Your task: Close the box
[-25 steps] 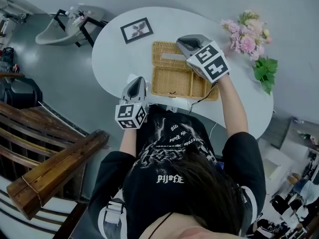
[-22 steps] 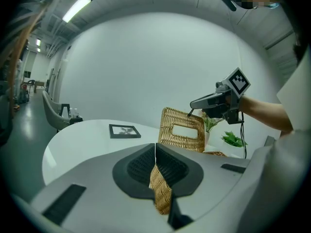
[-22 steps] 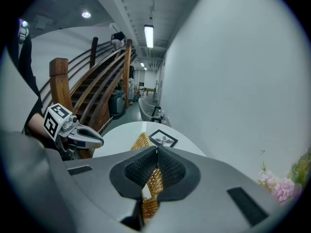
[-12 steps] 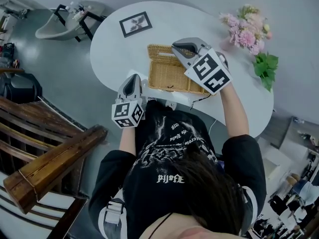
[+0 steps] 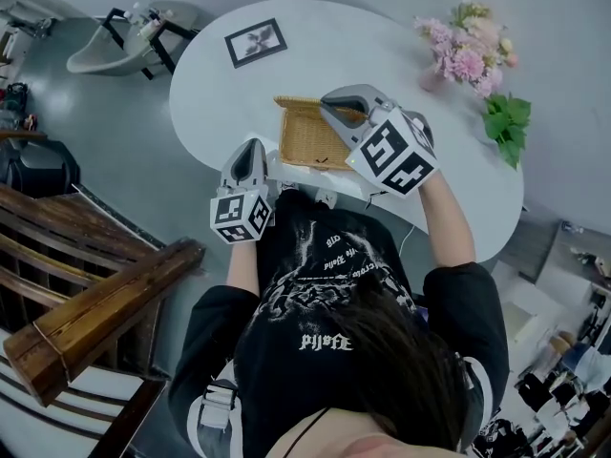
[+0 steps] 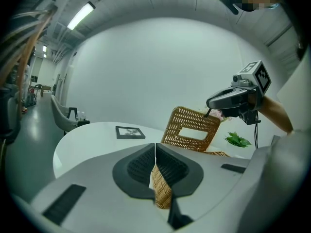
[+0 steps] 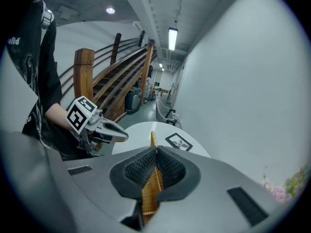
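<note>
Right gripper [image 5: 329, 103] fingers clamp the tilted wicker lid [image 6: 192, 128], while left gripper [image 5: 251, 149] fingers clamp the box [image 6: 160, 188] at its near rim.

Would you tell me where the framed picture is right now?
In the head view the framed picture lies flat on the white table, far left, beyond the wicker box and apart from it.

The box [image 5: 304, 141] is tan woven wicker, low and rectangular, lying at the near edge of the white surface [image 5: 220, 84]. Its lid [image 6: 194, 115], which has a rectangular window, stands raised from the far edge, steeply tilted.
</note>
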`<state>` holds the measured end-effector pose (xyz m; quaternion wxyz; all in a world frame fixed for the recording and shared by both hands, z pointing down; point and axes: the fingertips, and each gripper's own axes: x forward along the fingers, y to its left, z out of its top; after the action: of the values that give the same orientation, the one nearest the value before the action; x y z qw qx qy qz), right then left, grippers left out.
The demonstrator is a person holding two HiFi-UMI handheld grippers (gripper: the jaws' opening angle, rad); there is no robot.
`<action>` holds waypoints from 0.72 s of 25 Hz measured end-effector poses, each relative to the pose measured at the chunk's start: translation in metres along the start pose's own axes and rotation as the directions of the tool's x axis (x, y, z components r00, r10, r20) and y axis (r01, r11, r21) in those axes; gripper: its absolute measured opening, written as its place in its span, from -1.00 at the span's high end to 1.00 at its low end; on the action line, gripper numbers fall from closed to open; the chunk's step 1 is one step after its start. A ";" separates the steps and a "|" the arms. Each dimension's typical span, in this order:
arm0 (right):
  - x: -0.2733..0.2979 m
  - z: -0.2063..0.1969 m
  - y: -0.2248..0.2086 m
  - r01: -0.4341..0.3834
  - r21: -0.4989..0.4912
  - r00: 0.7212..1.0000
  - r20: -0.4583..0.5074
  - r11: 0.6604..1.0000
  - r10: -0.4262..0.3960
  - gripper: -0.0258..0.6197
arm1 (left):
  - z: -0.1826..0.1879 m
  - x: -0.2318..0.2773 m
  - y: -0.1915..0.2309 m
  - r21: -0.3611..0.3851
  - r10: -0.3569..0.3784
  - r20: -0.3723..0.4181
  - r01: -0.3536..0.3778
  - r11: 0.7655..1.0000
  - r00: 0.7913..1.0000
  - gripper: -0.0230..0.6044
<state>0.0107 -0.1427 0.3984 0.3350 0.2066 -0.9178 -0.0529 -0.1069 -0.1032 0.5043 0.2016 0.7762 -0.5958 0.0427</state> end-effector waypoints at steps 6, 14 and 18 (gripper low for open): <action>-0.005 -0.003 0.020 -0.025 -0.012 1.000 -0.008 1.000 0.025 0.81 | 0.004 -0.003 0.006 0.007 0.018 0.017 -0.018 1.000 1.000 0.85; -0.005 -0.011 0.048 -0.081 0.010 0.996 -0.020 0.997 0.082 0.81 | 0.005 -0.001 0.010 0.002 0.033 0.029 -0.033 0.999 0.999 0.85; -0.004 -0.015 0.058 -0.121 0.061 0.993 0.002 0.991 0.121 0.81 | 0.003 0.001 0.006 0.003 0.026 0.030 -0.026 1.000 0.999 0.85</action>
<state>0.0034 -0.0875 0.4214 0.3317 0.1607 -0.9296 -0.0043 -0.1127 -0.1066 0.5034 0.1909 0.7691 -0.6089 0.0347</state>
